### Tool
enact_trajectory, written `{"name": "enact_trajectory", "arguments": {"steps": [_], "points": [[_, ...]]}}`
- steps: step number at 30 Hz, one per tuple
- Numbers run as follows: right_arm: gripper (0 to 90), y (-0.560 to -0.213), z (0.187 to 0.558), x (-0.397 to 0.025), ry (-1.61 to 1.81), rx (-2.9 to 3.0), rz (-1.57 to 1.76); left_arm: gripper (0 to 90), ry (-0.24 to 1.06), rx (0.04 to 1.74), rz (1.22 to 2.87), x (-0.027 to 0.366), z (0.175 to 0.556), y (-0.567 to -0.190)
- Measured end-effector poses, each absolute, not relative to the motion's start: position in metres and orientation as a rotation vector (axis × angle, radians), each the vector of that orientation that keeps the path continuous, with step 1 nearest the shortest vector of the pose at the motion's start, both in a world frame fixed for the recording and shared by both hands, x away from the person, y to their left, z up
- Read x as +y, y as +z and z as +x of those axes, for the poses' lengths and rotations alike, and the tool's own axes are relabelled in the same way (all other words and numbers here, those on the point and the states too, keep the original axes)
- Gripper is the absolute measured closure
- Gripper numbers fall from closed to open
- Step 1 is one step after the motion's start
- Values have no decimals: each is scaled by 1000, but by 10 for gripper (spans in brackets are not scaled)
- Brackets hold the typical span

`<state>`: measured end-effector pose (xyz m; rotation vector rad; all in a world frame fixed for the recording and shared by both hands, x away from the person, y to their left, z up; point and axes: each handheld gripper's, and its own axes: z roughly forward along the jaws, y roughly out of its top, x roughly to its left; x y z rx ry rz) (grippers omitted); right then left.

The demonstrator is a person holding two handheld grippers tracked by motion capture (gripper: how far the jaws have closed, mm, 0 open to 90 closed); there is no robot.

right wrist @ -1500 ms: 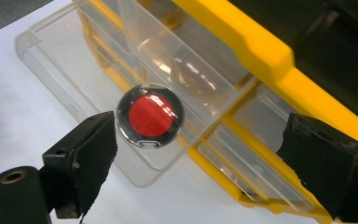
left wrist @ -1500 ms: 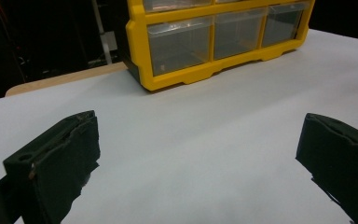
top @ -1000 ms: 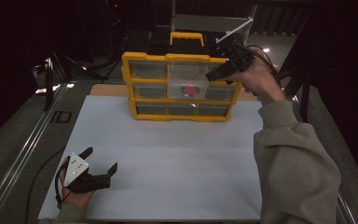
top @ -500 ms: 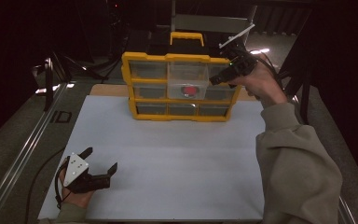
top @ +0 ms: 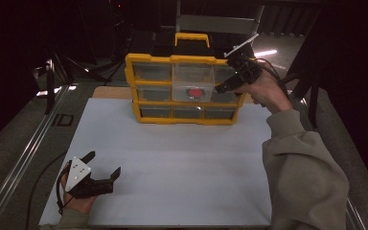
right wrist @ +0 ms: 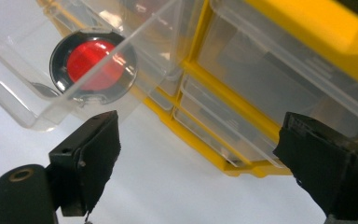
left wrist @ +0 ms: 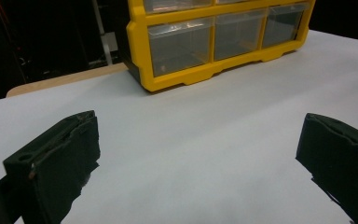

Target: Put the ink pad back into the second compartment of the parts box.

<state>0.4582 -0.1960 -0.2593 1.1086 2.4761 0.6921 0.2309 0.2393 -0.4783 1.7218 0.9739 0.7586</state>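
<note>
High view: both grippers' jaws released, right gripper (top: 223,87) beside pulled-out drawer (top: 193,82); no legible writing.

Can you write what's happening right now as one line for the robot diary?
right tool: open, at pulled-out drawer | red disc: in drawer | left tool: open, low over table | organizer: upright

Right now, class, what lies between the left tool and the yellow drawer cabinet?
Only bare white table top between the left tool and the yellow drawer cabinet, in the high view and the left gripper view.

clear drawer (top: 193,82) pulled out of yellow organizer (top: 186,91), holding red disc (top: 194,92).
</note>
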Motion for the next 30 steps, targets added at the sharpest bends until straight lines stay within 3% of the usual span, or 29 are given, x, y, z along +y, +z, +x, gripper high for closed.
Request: {"name": "enact_trajectory", "arguments": {"steps": [30], "points": [[138,-287,447,-190,671,2538,1018,0,758,976,1721,239,231,-479]]}}
